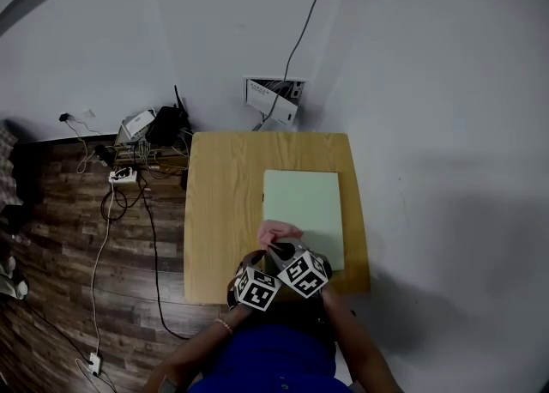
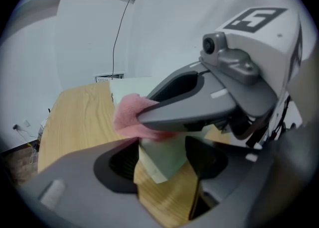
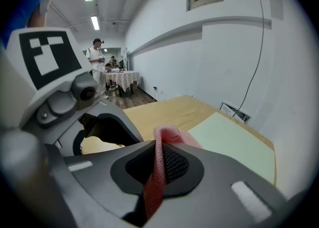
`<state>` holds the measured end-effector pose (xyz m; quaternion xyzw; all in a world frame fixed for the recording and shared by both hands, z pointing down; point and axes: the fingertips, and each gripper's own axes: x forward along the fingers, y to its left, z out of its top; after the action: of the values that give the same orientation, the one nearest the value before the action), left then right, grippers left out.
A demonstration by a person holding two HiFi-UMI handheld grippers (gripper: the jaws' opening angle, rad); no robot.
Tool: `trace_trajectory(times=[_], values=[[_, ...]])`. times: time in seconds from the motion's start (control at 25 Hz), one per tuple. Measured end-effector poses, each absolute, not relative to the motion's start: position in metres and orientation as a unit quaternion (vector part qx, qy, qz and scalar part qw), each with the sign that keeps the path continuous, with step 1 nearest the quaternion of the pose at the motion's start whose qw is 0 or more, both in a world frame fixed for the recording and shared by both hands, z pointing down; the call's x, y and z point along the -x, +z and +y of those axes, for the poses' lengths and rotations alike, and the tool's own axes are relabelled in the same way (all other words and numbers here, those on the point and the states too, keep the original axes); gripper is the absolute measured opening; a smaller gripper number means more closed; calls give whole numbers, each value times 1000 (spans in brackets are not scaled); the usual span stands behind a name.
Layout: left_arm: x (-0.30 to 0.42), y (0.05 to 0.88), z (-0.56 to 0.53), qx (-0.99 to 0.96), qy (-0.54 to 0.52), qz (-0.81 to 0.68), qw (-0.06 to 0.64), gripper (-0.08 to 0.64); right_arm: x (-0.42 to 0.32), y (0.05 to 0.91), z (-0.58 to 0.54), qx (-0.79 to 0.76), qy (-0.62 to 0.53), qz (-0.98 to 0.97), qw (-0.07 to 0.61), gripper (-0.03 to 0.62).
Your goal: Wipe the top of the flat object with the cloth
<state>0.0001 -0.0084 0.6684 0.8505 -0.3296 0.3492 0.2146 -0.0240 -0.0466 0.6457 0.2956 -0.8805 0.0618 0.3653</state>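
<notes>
A pale green flat object [image 1: 303, 211] lies on the right half of the wooden table [image 1: 223, 211]. A pink cloth [image 1: 276, 232] rests at its near left edge. My right gripper [image 1: 287, 250] is shut on the cloth [image 3: 167, 135], which stands pinched in a fold between the jaws [image 3: 159, 161]. The left gripper view shows that right gripper [image 2: 143, 118] crossing from the right with the cloth [image 2: 127, 115] bunched at its tip. My left gripper [image 1: 262, 263] is close beside it and open [image 2: 162, 166]. Only the flat object's corner [image 2: 160, 158] and bare wood show in its gap.
Cables and a power strip [image 1: 123, 175] lie on the wood floor left of the table. A white wall box [image 1: 274, 96] sits behind the far edge, with a cord running up the wall. People stand far off [image 3: 96, 56] in the room.
</notes>
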Motion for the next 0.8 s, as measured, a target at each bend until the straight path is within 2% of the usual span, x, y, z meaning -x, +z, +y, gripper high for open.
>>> trace_trajectory(times=[0.12, 0.8], values=[[1, 667, -8, -851, 346, -330, 219, 291, 27, 656, -47, -281, 57, -877, 385, 17], [0, 669, -9, -850, 342, -334, 221, 291, 15, 662, -46, -266, 90, -886, 368, 15]])
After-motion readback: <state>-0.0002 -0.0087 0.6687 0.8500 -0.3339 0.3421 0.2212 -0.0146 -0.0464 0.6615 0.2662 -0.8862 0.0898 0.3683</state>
